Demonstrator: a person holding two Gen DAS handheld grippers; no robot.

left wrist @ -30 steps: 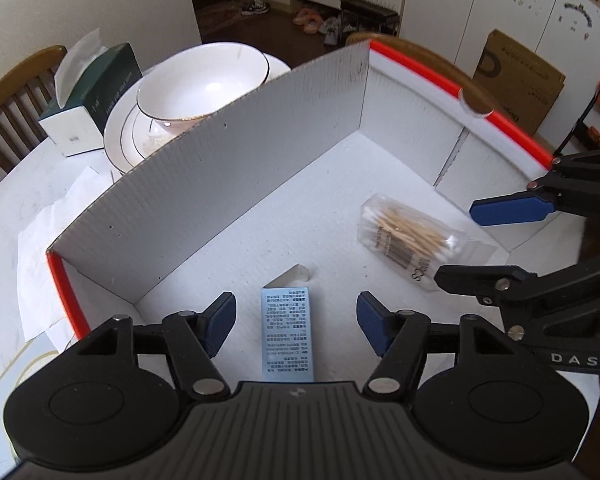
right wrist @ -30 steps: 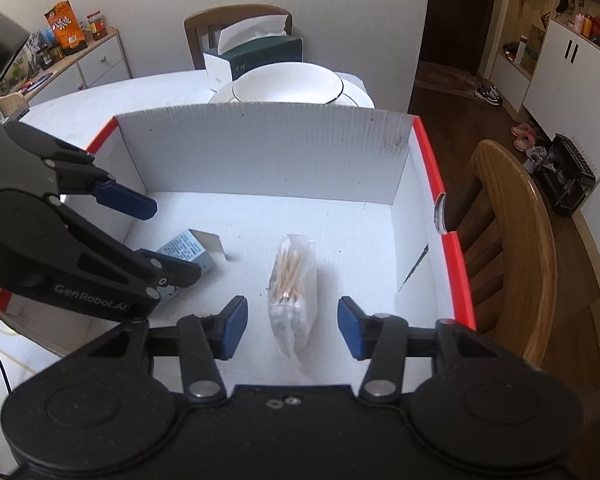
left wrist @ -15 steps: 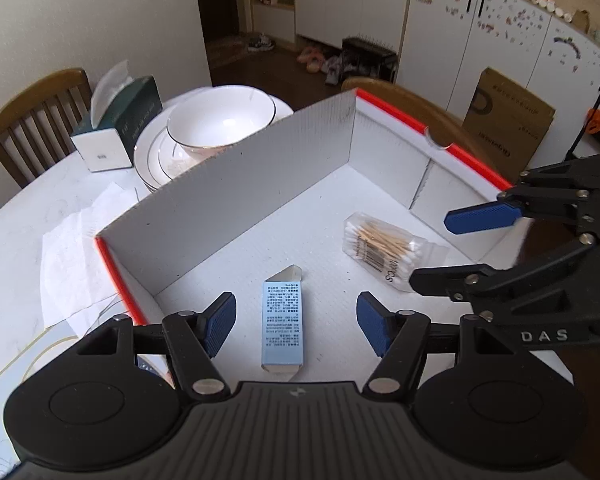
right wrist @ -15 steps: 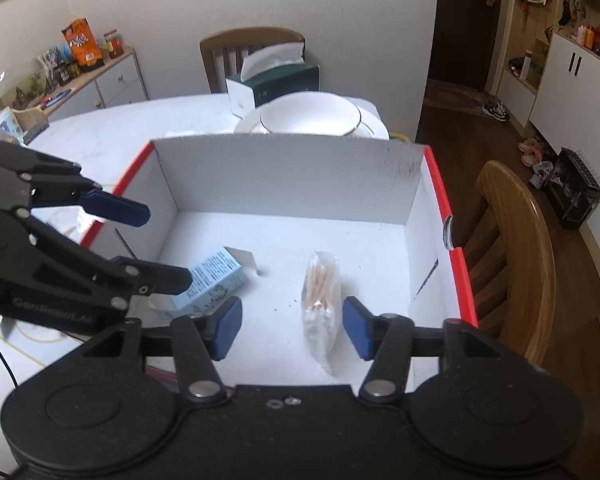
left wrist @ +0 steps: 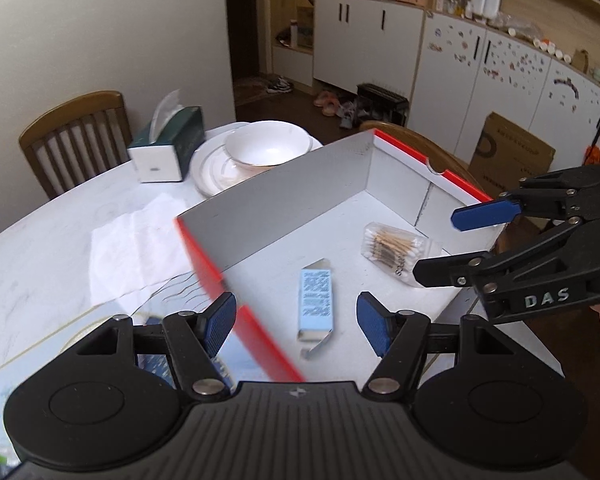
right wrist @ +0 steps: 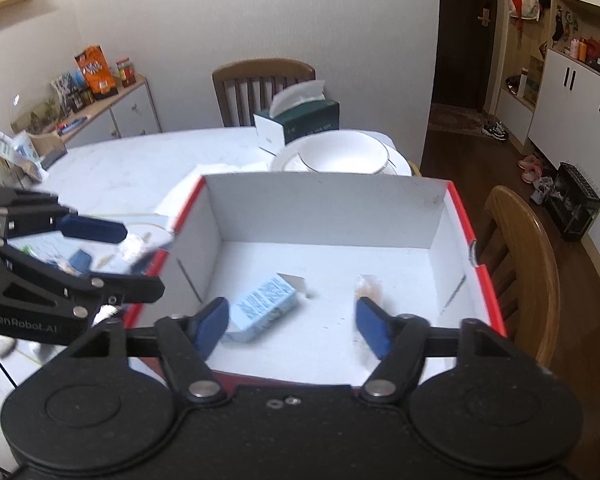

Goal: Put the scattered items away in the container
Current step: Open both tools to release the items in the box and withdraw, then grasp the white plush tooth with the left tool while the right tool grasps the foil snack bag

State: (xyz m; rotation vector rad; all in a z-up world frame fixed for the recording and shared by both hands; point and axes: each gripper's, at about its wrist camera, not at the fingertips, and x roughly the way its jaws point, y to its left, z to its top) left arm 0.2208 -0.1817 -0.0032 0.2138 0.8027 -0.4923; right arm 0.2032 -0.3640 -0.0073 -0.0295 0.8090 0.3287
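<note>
A bowl (left wrist: 267, 147) and tissue box (left wrist: 168, 145) stand behind the cardboard box (left wrist: 276, 208).

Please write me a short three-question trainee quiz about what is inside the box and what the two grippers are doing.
1. True or false: the blue carton lies inside the red-edged box.
2. What else lies in the box? A) cotton swab packet B) spoon C) cup
3. Does the left gripper or the right gripper hold anything?

Key: 1 true; 2 A; 3 neither, both open and empty.
</note>
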